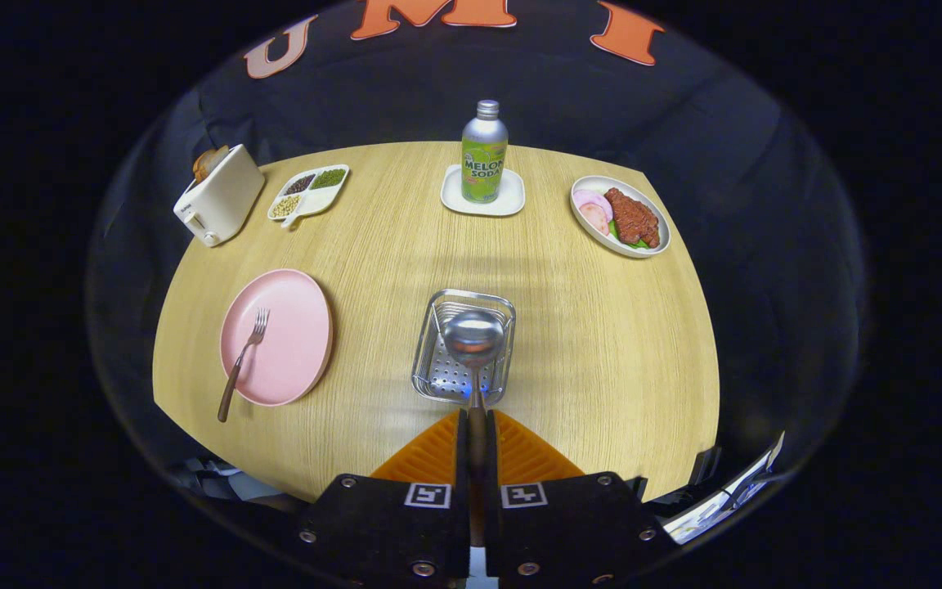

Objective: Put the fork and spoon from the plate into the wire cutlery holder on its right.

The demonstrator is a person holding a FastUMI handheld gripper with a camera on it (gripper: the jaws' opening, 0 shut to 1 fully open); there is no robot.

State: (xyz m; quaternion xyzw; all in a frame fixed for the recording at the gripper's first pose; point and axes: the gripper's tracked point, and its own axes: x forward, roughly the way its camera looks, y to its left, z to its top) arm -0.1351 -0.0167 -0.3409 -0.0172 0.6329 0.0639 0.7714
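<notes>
Claw [477, 425] clamping spoon [473, 339] by handle, bowl hanging over wire cutlery holder [430, 360], lining up for drop. Fork [244, 360] lying on pink plate [299, 327], waiting on tabletop [602, 327].

The gripper [477, 425] has orange ribbed fingers [438, 454] on black blocks bearing silver screws and square black-and-white markers.

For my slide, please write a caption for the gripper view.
Claw shut on steel spoon above wire cutlery holder; wooden-handled fork on pink plate.
</notes>
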